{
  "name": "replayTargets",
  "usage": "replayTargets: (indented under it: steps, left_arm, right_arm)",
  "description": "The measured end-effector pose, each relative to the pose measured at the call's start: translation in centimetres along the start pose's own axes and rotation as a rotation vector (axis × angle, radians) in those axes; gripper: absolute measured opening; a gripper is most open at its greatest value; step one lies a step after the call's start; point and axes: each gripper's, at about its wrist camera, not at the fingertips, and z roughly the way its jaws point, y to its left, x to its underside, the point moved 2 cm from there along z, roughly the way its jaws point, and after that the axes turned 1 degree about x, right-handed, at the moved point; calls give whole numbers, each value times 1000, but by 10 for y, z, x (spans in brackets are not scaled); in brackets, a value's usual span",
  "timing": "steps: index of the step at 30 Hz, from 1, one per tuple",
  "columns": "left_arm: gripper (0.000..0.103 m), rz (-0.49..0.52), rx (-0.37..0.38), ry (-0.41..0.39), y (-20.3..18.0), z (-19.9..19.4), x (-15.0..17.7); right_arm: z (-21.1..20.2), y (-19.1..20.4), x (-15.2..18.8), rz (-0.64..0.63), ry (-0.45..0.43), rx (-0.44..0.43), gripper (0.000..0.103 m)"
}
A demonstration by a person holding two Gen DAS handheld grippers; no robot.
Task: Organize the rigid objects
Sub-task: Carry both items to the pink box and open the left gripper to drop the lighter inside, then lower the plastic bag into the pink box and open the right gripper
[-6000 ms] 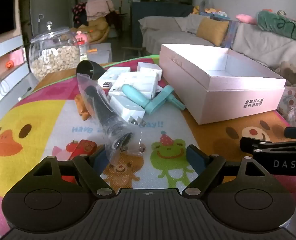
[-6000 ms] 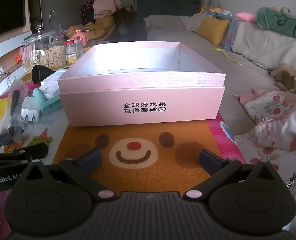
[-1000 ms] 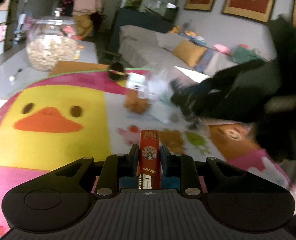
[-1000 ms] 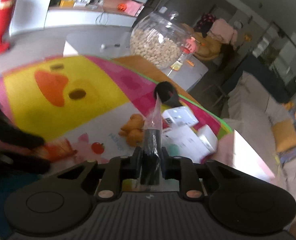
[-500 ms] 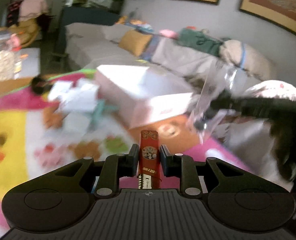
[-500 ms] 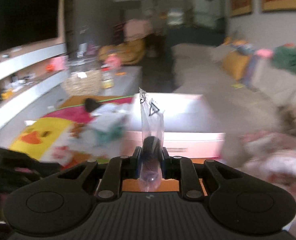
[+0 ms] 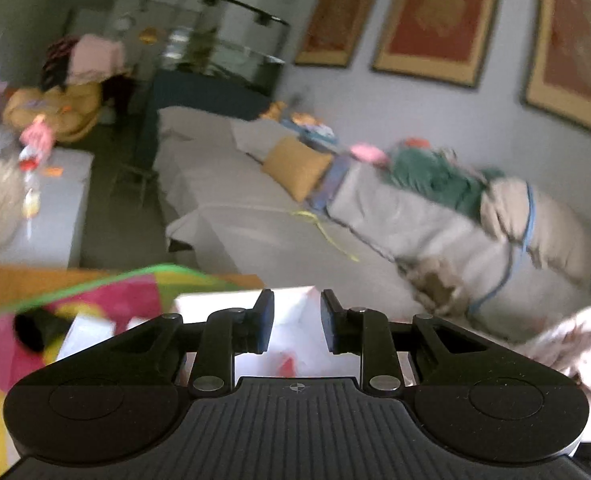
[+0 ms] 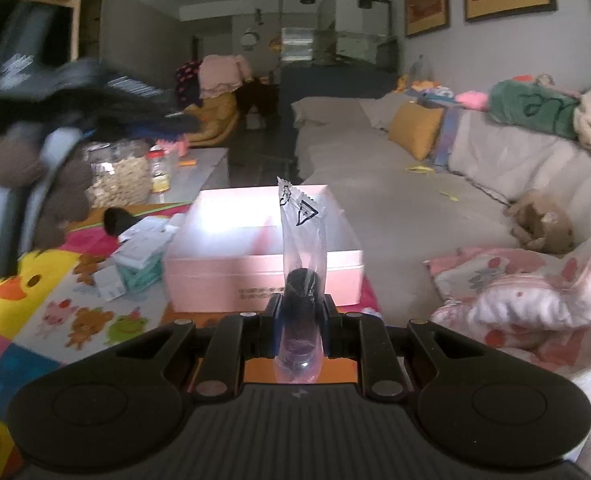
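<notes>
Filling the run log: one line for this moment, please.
left gripper: open, over box | right gripper: holds bagged item | mat: items remain

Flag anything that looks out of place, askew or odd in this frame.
Nothing looks spilled or damaged. The left gripper is open over the pink box, a red blur showing below its jaws. The right gripper is shut on the bagged black item, its plastic bag standing upright. Items beside the box lie jumbled.
</notes>
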Motion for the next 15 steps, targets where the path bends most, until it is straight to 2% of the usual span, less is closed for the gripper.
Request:
replayTargets:
  steps: [4, 8, 10, 11, 12, 15]
  left_arm:
    - [28, -55, -63, 8, 38, -37, 35]
    - [28, -84, -106, 64, 70, -56, 65]
    - [28, -81, -140, 83, 83, -67, 73]
    - [28, -73, -167, 94, 91, -74, 77]
    - [28, -65, -184, 101, 96, -78, 81]
    - [28, -53, -214, 123, 106, -83, 90]
  right_arm:
    - [8, -4, -24, 67, -37, -8, 18]
    - [33, 1, -79, 186, -97, -157, 19]
    - [55, 4, -107, 209, -100, -193, 37]
    - [67, 7, -118, 200, -88, -166, 57]
    - [76, 10, -123, 191, -86, -124, 65]
    - [88, 17, -118, 127, -74, -32, 65]
